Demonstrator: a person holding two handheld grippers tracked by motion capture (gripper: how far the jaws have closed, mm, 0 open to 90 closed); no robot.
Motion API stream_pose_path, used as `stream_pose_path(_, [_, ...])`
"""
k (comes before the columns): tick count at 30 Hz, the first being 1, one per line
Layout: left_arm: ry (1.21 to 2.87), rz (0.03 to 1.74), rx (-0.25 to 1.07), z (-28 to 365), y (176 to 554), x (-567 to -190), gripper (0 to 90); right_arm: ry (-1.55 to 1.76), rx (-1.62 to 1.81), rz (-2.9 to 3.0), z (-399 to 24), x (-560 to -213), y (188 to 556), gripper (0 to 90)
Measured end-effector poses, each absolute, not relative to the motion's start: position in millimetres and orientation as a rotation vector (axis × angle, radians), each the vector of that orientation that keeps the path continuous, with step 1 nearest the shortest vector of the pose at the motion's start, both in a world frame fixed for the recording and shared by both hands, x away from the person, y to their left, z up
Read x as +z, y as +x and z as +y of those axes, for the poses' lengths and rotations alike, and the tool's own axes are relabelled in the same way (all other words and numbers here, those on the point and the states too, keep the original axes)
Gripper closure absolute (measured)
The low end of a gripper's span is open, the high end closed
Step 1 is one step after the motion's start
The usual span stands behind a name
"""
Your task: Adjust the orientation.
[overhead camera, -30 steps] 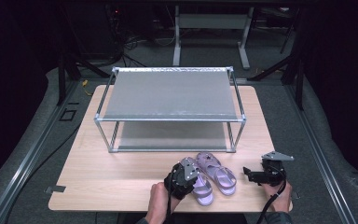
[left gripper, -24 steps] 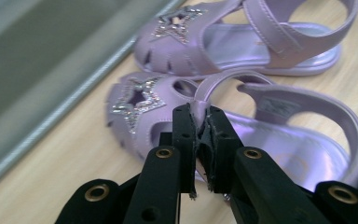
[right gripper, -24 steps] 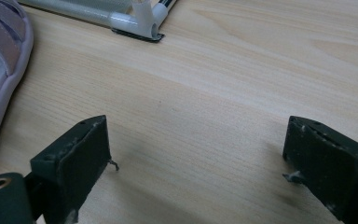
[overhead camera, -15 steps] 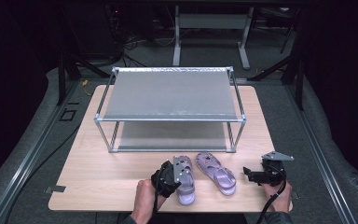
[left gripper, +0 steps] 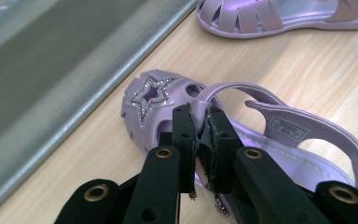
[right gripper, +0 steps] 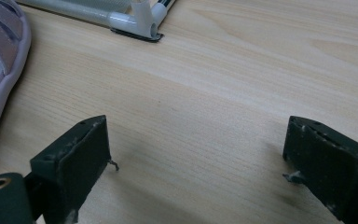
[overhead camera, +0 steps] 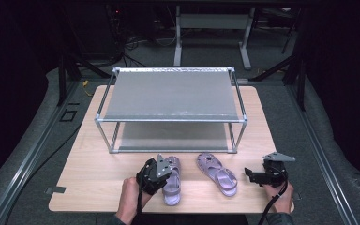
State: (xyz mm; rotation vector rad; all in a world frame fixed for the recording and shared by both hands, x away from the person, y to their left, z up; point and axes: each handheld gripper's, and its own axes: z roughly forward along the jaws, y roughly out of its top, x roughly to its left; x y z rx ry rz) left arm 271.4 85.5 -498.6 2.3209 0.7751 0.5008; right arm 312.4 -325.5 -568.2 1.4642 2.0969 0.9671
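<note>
We hold a gripper in each hand over a pale wooden desk (overhead camera: pixel 89 173). The left gripper (left gripper: pixel 200 135) has its fingers (left gripper: pixel 184 140) pressed together on the thin strap of a lilac sandal (left gripper: pixel 303 154), the one with a glittery star on its toe, which lies on the desk just in front of a two-tier metal shoe rack (overhead camera: pixel 168 96). The matching second sandal (overhead camera: pixel 217 173) lies apart to its right, between the two grippers. The right gripper (right gripper: pixel 196 163) hovers low over bare wood with its fingers spread wide, gripping nothing. To place the shoe well, we judge that the pinch should stay firm, since a narrow strap can slip, and that the sandal should travel level, toe first, clearing the rack's front rail before it goes onto a shelf.
</note>
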Motion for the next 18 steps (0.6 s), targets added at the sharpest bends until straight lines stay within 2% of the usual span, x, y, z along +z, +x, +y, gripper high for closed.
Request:
stream_pose_path(3, [2.315, 0.789, 0.448, 85.8, 271.1, -502.5, 79.6, 1.465, 0.963, 2.097, -325.5, -568.2, 312.5, 6.6])
stream_pose_path(5, [2.307, 0.818, 0.434, 83.7, 270.4, -507.9, 67.5, 1.465, 0.964, 2.096, -325.6, -568.2, 312.4, 6.7])
stream_pose_path(6, [2.297, 0.84, 0.43, 83.2, 270.1, -510.3, 67.5, 1.466, 0.964, 2.096, -325.7, -568.3, 312.5, 6.7])
stream_pose_path(7, [2.289, 0.892, 0.427, 83.7, 270.2, -513.6, 60.0, 1.466, 0.966, 2.099, -325.8, -568.3, 312.6, 6.7])
stream_pose_path(9, [2.278, 0.931, 0.38, 86.1, 270.0, -516.4, 56.8, 1.466, 0.965, 2.097, -325.6, -568.3, 312.5, 6.8])
stream_pose_path(13, [2.261, 0.969, 0.31, 92.0, 268.8, -517.3, 57.9, 1.466, 0.964, 2.1, -325.6, -568.3, 312.7, 6.8])
stream_pose_path(16, [2.255, 0.971, 0.273, 96.0, 268.6, -517.4, 68.6, 1.465, 0.96, 2.1, -325.5, -568.3, 312.7, 6.9])
stream_pose_path(17, [2.263, 0.96, 0.278, 96.0, 268.3, -517.3, 68.6, 1.465, 0.96, 2.1, -325.5, -568.3, 312.7, 6.9])
stream_pose_path(18, [2.267, 0.961, 0.297, 95.7, 268.1, -517.0, 76.1, 1.466, 0.962, 2.098, -325.5, -568.3, 312.7, 6.9])
